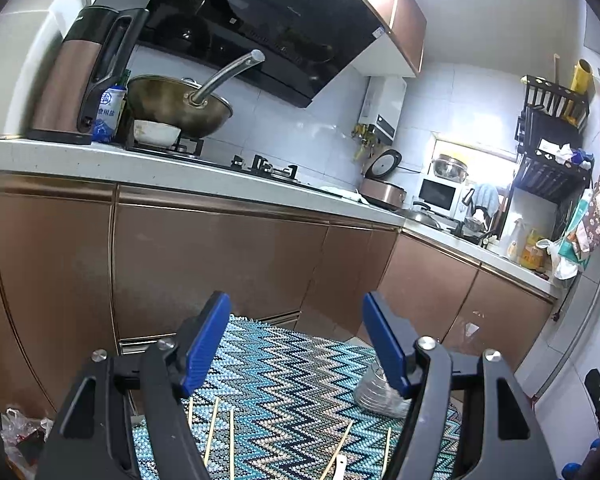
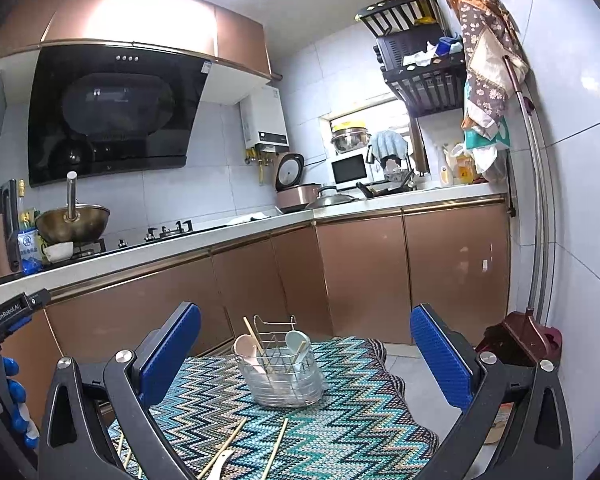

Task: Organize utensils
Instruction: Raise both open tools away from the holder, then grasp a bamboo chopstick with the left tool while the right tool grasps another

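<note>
Where frame cuts off, chopsticks lose near ends.

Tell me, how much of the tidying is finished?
Partly done: the wire holder already has a pink spoon, a pale green spoon and some chopsticks standing in it. Nothing is in hand: the right tool and left tool are both open and empty. Left: loose chopsticks and a white spoon on the mat.
</note>
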Available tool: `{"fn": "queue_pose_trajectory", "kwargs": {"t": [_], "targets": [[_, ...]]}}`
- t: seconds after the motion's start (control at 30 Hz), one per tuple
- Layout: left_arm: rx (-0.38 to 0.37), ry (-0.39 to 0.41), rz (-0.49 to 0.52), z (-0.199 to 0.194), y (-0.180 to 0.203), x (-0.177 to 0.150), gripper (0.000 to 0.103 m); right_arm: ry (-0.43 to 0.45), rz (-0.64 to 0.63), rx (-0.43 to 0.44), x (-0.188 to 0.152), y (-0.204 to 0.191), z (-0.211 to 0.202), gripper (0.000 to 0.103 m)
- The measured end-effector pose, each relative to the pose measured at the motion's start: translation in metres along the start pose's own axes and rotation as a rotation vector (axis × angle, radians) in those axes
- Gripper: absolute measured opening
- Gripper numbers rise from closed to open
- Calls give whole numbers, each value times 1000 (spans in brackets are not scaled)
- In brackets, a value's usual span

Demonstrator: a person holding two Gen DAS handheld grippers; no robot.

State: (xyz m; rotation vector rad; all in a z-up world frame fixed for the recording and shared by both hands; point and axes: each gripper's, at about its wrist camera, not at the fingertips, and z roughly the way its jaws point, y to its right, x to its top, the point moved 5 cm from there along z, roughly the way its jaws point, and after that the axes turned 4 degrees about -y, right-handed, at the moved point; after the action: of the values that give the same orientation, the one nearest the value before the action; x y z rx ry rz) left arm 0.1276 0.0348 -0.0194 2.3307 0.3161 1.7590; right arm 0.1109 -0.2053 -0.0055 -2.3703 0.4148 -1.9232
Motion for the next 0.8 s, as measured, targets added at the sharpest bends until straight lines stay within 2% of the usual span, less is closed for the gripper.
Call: {"fn": "queue_pose_trajectory", "kwargs": {"t": [0.2,0.4,0.67,0.8], "targets": [[35,28,21,-15,-14,4,67,-13,16,40,-4,0,2,103],[22,-19,-19,-12,-37,5,67,-47,-2,82,-7,-8,6,103],[36,-157,-78,20,-76,-17,67,-167,-14,107,-27,-17,27,103],[14,-249,-87,39,-88,-35,67,-240,-14,101,-42,-18,44,103]]}}
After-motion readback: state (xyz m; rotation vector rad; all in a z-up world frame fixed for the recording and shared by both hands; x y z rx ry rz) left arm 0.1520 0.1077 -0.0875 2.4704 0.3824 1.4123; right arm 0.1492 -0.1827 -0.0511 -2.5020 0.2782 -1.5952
